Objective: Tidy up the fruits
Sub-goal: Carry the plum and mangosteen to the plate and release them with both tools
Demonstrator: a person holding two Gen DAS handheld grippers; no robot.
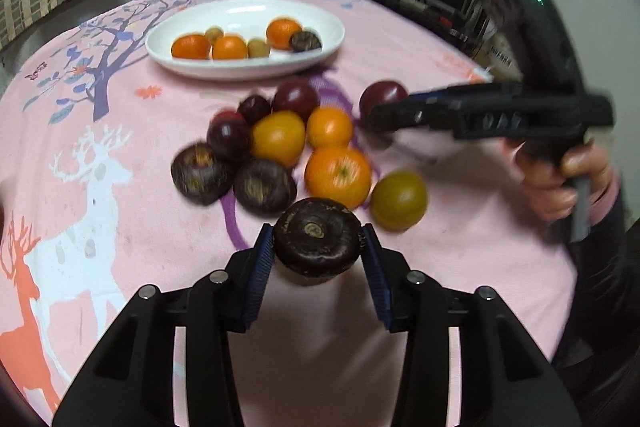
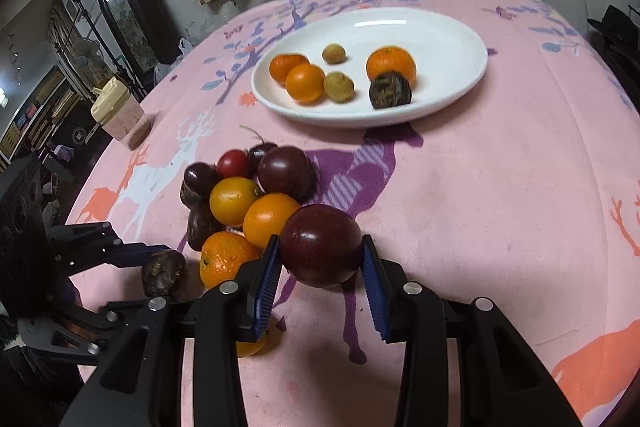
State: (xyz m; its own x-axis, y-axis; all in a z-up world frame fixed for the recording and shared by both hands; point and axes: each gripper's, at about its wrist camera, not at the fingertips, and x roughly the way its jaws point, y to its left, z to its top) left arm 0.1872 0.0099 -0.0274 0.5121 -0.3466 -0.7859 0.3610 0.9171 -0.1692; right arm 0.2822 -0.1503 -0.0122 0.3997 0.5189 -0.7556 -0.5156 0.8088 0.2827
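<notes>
Our left gripper [image 1: 318, 247] is clamped on a dark water chestnut [image 1: 317, 235], its blue pads pressed against both sides; the chestnut is flat and round, nearly black-brown, with a pale stub at the centre of its top face, and it hangs just above the pink tablecloth [image 1: 460, 255]. Our right gripper [image 2: 320, 259] is closed on a dark red plum [image 2: 320, 245], smooth and glossy with small highlights, pinched between both pads. Just ahead of the left gripper sits the loose pile of fruit [image 1: 280, 143]: oranges, more dark plums, 2 more water chestnuts and 1 olive-green fruit [image 1: 398, 199] to the right of its tips. From the right wrist view the same pile lies ahead and to the left of our fingers, with the left gripper and its chestnut low at the left edge. Farther ahead of both tools stands the white oval plate [image 2: 452, 39], holding 3 oranges, 2 small tan fruits and 1 water chestnut grouped in its left and middle parts; the plate's right part is bare. Between the pile and the plate runs a band of bare cloth, and to the right of the right gripper the cloth is open up to the table edge. A cream-lidded container [image 2: 118, 111] stands near the far-left edge.
</notes>
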